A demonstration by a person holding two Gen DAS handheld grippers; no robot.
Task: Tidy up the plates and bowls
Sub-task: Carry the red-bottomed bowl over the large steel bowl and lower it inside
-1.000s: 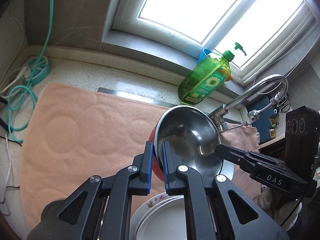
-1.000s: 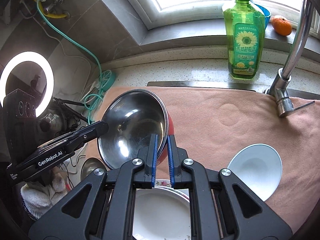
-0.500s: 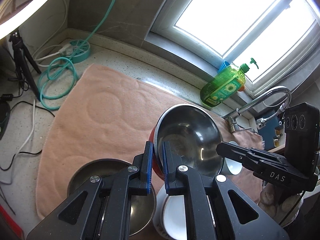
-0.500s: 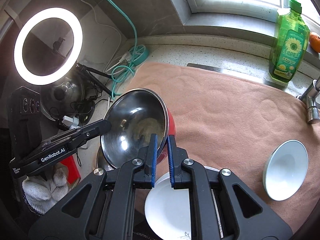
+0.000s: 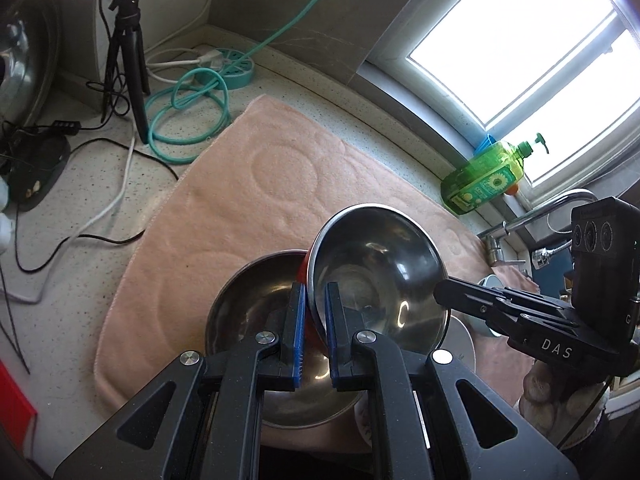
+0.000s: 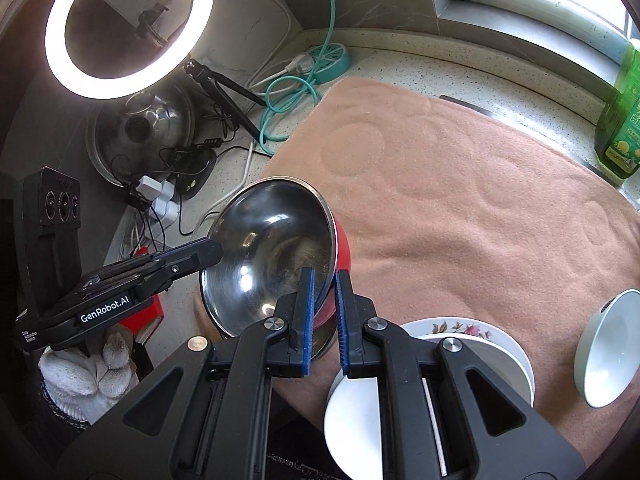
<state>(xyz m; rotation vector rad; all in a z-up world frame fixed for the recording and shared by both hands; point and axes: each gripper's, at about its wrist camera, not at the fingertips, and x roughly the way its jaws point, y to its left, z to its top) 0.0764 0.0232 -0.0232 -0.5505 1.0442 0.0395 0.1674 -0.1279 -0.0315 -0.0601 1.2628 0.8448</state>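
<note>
Both tools grip one steel bowl (image 5: 376, 276) with a red outside: our left tool (image 5: 311, 332) is clamped on its rim at one side, our right tool (image 6: 323, 320) clamped on the opposite rim, so we carry it tilted between them. What matters next is the second steel bowl (image 5: 248, 308), which sits on the pink mat (image 5: 256, 200) on the worktop directly beneath and slightly to the left-tool side of the held bowl. We judge nesting needs a level lowering. White plates (image 6: 496, 348) lie just beside it.
</note>
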